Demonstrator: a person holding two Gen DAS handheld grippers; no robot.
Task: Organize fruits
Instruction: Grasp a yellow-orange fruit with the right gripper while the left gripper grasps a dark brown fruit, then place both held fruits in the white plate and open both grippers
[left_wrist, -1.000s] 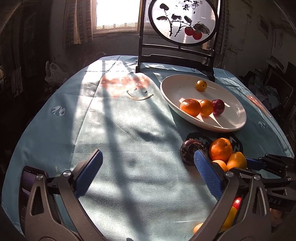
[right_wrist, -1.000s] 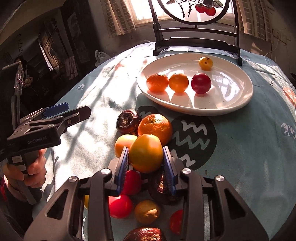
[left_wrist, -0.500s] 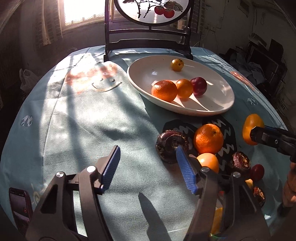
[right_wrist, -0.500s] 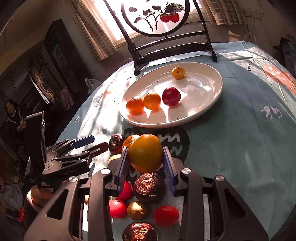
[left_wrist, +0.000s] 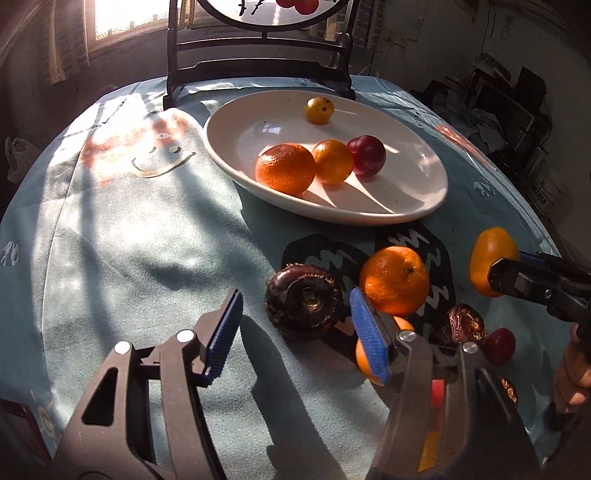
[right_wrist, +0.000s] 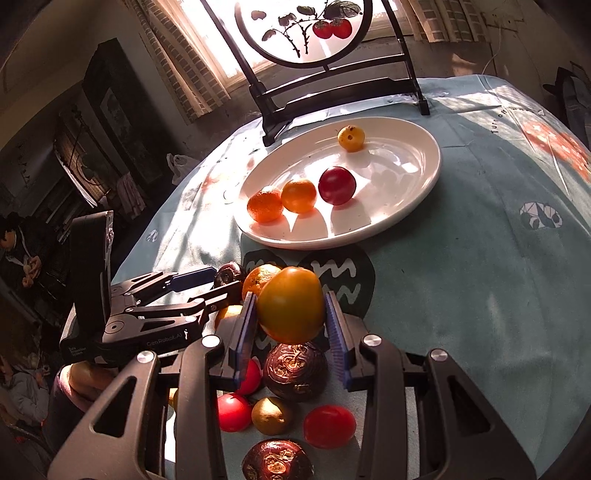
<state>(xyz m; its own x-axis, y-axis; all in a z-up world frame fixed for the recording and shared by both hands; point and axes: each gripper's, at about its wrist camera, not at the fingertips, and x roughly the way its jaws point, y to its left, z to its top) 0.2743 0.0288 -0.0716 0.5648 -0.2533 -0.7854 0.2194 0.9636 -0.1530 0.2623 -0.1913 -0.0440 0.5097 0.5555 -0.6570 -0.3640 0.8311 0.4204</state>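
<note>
Fruits are split between two places: four already lie on the white plate (left_wrist: 424, 206), namely a mandarin (left_wrist: 285, 168), a small orange fruit (left_wrist: 332, 161), a dark red plum (left_wrist: 367, 154) and a little yellow fruit (left_wrist: 319, 109) near the far rim. The rest are bunched on the tabletop (left_wrist: 147, 236) just in front of the plate.

The right gripper (right_wrist: 291, 321) has its fingers closed on a yellow-orange fruit (right_wrist: 290, 302), held clear above the pile and pointing toward the plate. By my reading this piece is partway to joining the four.

The left gripper (left_wrist: 295, 328) hangs low over the pile with its fingers partly apart and closing. A dark brown round fruit (left_wrist: 304, 295) sits between them on the cloth, but the pads do not press on it. An orange (left_wrist: 394, 280) lies just beside it, touching or nearly so.

Left on the tabletop, as the right wrist view shows them: another dark carved-looking fruit (right_wrist: 295, 369), two bright red ones (right_wrist: 232, 411) (right_wrist: 328, 424), a golden one (right_wrist: 271, 415) and a further dark one (right_wrist: 277, 461) at the bottom edge.

So less than half looks sorted; most of the pile remains to be carried over.
</note>
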